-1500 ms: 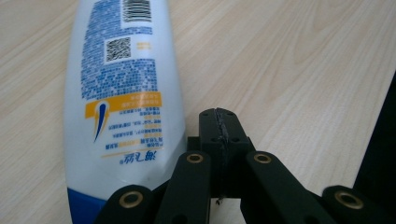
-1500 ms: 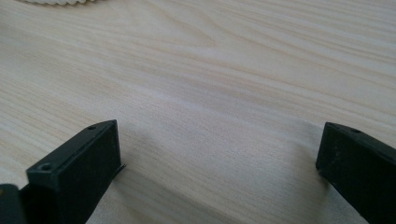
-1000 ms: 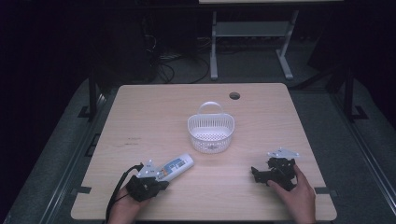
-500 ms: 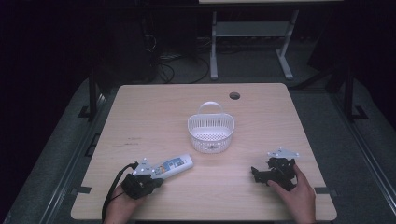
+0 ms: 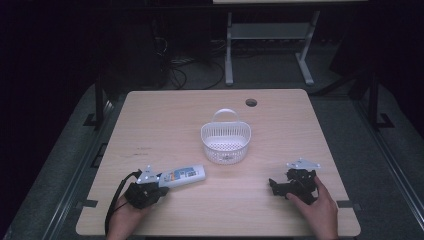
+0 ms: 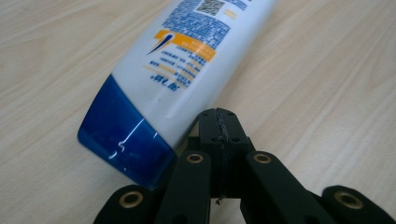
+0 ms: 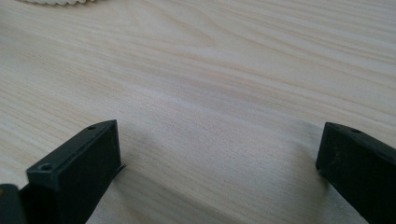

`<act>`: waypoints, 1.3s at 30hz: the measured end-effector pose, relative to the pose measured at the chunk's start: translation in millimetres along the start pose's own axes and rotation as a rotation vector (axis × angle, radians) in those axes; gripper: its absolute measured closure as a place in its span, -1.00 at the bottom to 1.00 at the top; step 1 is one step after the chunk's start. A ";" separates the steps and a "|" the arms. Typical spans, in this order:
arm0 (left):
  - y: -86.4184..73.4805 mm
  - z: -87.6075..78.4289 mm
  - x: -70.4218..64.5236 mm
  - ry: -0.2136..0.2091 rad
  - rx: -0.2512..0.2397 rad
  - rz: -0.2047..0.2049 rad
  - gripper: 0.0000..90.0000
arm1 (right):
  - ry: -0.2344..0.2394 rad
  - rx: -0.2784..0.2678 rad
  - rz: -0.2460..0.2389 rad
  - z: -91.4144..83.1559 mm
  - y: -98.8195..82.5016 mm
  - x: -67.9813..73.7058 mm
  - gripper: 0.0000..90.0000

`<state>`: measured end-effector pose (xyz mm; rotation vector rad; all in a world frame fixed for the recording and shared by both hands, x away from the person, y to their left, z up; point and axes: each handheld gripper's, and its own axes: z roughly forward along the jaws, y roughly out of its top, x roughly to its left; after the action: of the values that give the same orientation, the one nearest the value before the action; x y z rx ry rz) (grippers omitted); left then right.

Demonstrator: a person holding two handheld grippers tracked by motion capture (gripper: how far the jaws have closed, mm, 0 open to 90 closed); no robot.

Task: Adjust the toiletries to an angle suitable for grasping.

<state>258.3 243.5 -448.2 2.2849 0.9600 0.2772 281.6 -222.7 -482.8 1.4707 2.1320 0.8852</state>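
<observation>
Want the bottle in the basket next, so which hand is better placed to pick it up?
Left. The left claw, shut with nothing between its jaws, sits right beside the bottle; the right claw rests open, far across the table.

centre: basket [image 5: 225, 142] blocks | near edge: bottle [image 5: 184, 176] | table [image 5: 165, 120] sides free

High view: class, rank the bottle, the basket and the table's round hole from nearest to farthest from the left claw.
1. Bottle: lying right beside the left claw, at the table's front left.
2. Basket: mid-table, farther back and to the right.
3. Hole: near the table's far edge, behind the basket.
</observation>
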 end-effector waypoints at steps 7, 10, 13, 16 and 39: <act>0.0 -1.1 9.3 0.024 -0.013 -0.019 1.00 | 0.000 0.000 0.000 0.0 0.0 0.0 -1.00; 1.9 -0.2 11.3 0.034 -0.016 -0.019 1.00 | 0.000 -0.002 0.000 0.1 -0.1 0.0 -1.00; 4.4 0.8 13.9 0.046 -0.019 -0.013 1.00 | 0.000 -0.001 0.002 0.1 0.0 0.1 -1.00; 5.9 1.4 16.9 0.057 -0.021 -0.017 1.00 | 0.000 -0.002 0.002 0.1 0.0 0.1 -1.00; 14.9 -2.3 39.2 0.096 -0.069 -0.055 1.00 | 0.000 -0.002 0.001 0.1 0.0 0.0 -1.00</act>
<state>293.6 264.1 -438.9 2.1962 1.0438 0.3934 281.7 -222.7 -482.9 1.4707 2.1301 0.8877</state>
